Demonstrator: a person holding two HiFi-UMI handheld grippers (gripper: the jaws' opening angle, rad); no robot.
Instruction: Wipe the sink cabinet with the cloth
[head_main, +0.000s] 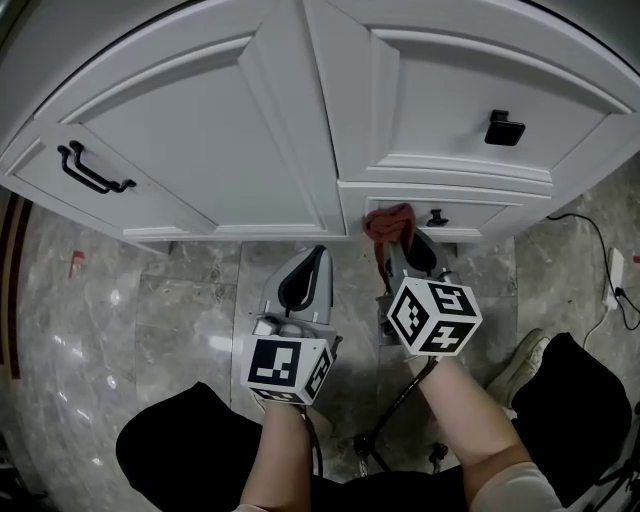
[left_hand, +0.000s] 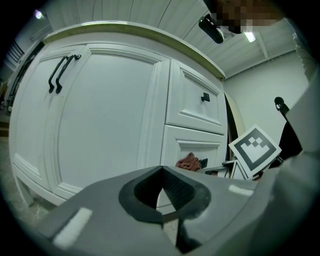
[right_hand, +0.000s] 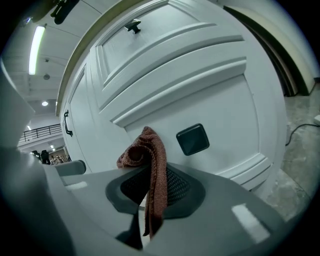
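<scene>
The white sink cabinet (head_main: 200, 140) fills the top of the head view. A reddish-brown cloth (head_main: 388, 222) is bunched against the cabinet's lower right drawer (head_main: 480, 213), just left of its small black knob (head_main: 437, 218). My right gripper (head_main: 400, 245) is shut on the cloth (right_hand: 150, 165), which hangs down between the jaws in the right gripper view, beside the knob (right_hand: 193, 139). My left gripper (head_main: 318, 252) is shut and holds nothing. It hangs over the floor in front of the cabinet door, apart from it. From the left gripper (left_hand: 161, 170) view, the cloth (left_hand: 188, 162) shows at the drawer.
A black bar handle (head_main: 92, 172) is on the left door and a square knob (head_main: 504, 128) on the upper drawer. A black cable (head_main: 600, 250) runs over the marble floor at the right. The person's shoe (head_main: 520, 365) and knees lie behind the grippers.
</scene>
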